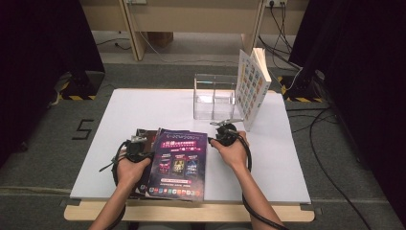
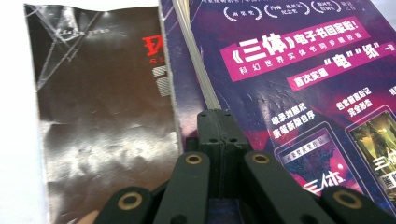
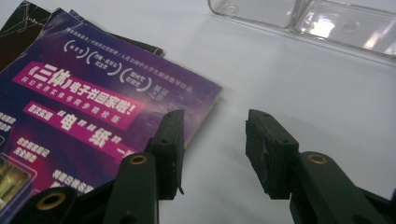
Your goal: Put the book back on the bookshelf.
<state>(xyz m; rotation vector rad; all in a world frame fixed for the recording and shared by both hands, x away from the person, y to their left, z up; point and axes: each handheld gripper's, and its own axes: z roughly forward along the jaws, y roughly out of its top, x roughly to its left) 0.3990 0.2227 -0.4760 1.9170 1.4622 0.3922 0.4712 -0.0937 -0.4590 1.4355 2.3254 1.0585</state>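
Observation:
A purple magazine [image 1: 178, 163] [image 2: 303, 70] [image 3: 93, 102] with white and pink print tops a small stack at the table's front. Under it a dark brown magazine [image 1: 143, 136] [image 2: 102, 116] sticks out to the left. My left gripper [image 1: 143, 152] [image 2: 216, 116] is shut on the purple magazine's left edge, where the page edges run into the jaws. At the magazine's right edge my right gripper [image 1: 213, 140] [image 3: 215, 135] is open. One of its jaws is over the cover's corner, the other over bare table, and nothing is pinched.
A clear acrylic box [image 1: 214, 96] [image 3: 327, 23] with two compartments stands at the back of the white table [image 1: 268, 158]. To its right a book [image 1: 251, 86] with a colourful grid cover stands upright, leaning. Bare table lies to the right of my right hand.

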